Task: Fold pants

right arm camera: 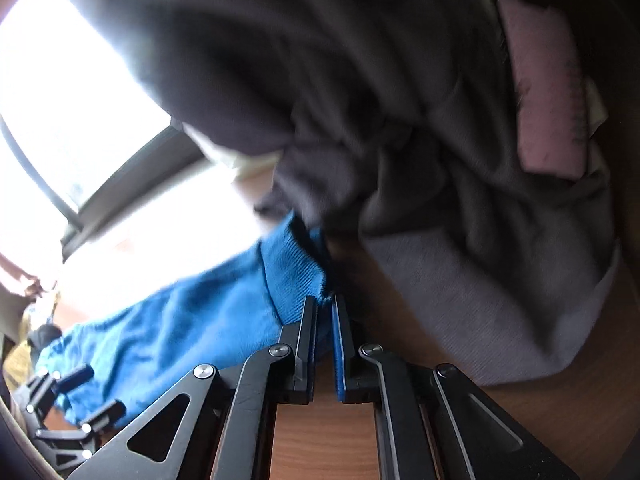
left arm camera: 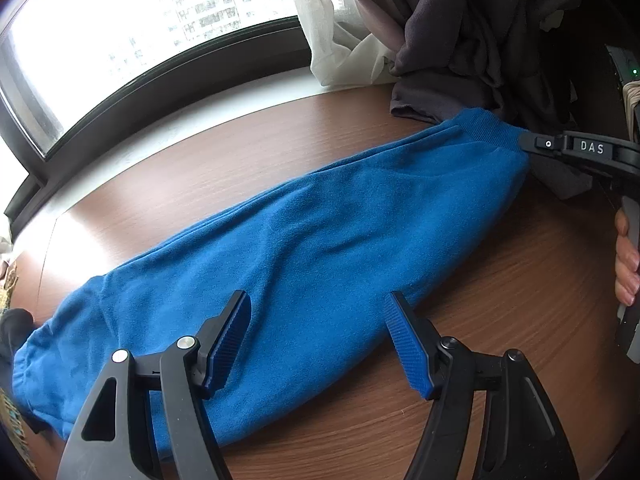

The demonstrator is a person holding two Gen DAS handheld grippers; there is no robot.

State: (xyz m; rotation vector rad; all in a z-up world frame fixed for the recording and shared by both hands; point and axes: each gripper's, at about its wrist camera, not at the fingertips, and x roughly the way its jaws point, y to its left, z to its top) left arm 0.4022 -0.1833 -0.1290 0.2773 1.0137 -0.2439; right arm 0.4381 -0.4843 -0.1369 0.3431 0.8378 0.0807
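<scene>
Blue fleece pants point(left arm camera: 304, 240) lie folded lengthwise on the wooden table point(left arm camera: 500, 320), ribbed waistband at the far right, cuffs at the near left. My left gripper point(left arm camera: 320, 320) is open and empty, hovering just above the near edge of the pants' middle. My right gripper point(right arm camera: 325, 304) is shut on the corner of the ribbed waistband point(right arm camera: 296, 276); it also shows in the left wrist view point(left arm camera: 528, 144) at the waistband's end. The pants point(right arm camera: 168, 328) stretch away to the left in the right wrist view, where the left gripper point(right arm camera: 68, 408) shows small.
A pile of dark grey clothes point(left arm camera: 480, 40) lies behind the waistband, also in the right wrist view point(right arm camera: 400, 140), with a pink item point(right arm camera: 548, 100). A window point(left arm camera: 120, 20) and white curtain point(left arm camera: 344, 40) stand behind the table. Patterned items point(left arm camera: 8, 292) lie at the left edge.
</scene>
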